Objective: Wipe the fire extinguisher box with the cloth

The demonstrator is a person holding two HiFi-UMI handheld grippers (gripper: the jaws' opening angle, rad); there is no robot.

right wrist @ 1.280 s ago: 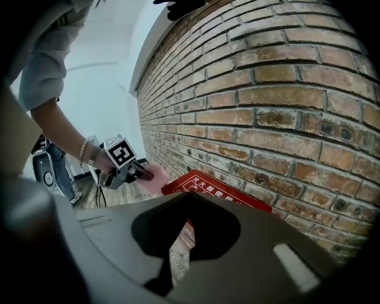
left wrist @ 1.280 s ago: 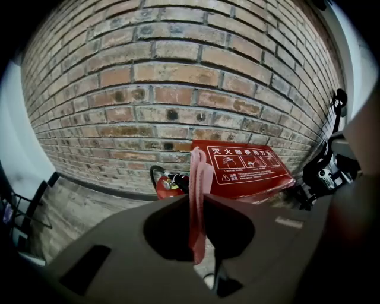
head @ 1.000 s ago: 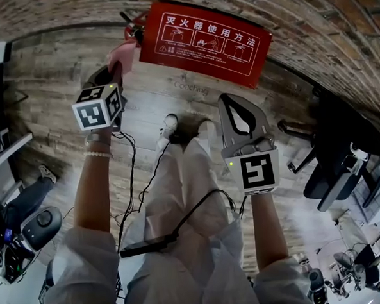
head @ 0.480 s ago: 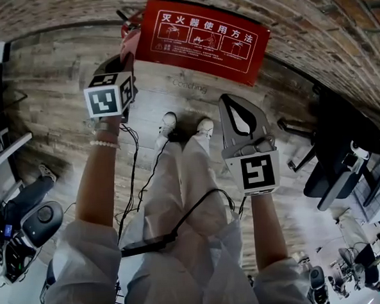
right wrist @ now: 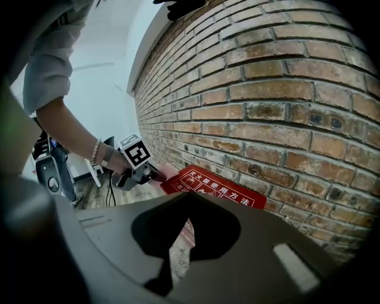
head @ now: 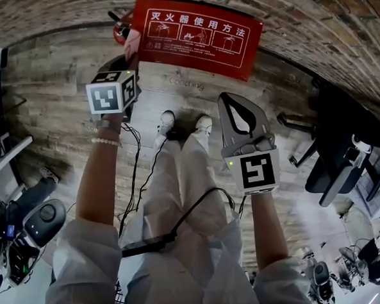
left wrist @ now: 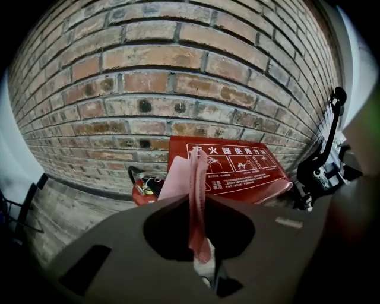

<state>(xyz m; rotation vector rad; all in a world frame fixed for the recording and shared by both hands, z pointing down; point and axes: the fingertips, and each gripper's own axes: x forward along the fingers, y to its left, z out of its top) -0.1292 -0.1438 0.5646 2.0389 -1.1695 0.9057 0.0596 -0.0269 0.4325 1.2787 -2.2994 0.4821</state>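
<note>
Your left gripper [left wrist: 199,202] is clamped on the pink cloth [left wrist: 191,172], by the left edge of the red fire extinguisher box [head: 199,35], top centre against the brick wall [left wrist: 178,71]. An extinguisher [left wrist: 141,189] crowds that corner. Your right gripper [head: 233,107], jaws together on nothing, hangs at centre.

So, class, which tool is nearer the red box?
Left. The left tool, shut on the cloth, is at the left end of the box. The right tool, shut and empty, hangs over the floor, apart from the box.
</note>
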